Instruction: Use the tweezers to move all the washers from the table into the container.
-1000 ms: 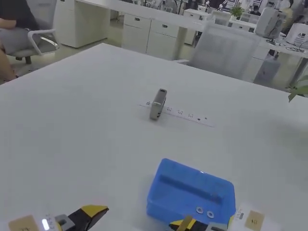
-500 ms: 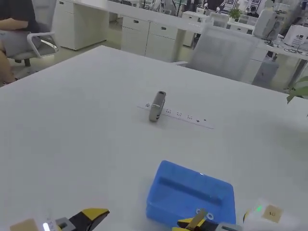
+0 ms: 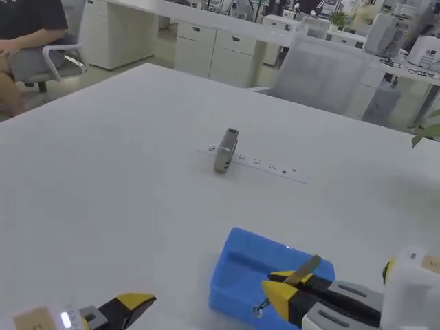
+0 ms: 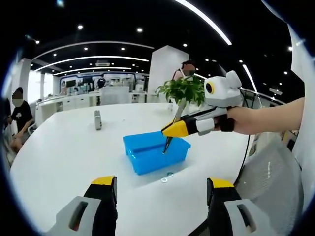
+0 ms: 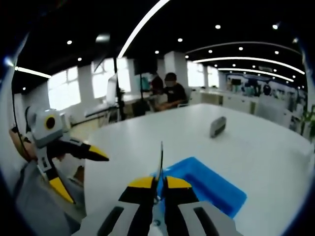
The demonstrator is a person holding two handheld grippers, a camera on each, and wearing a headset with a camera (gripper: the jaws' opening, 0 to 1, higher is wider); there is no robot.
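Tweezers are clamped between the almost closed jaws of the right gripper, with their tips pointed down over the blue container. Whether anything is pinched at the tips cannot be told, as they are too small to make out. 2 washers are seen on the white table, just beside the container's near wall. The left gripper is held with its jaws wide apart and nothing between them; in the head view it is cut off by the bottom edge. A grey device is stood well beyond the container.
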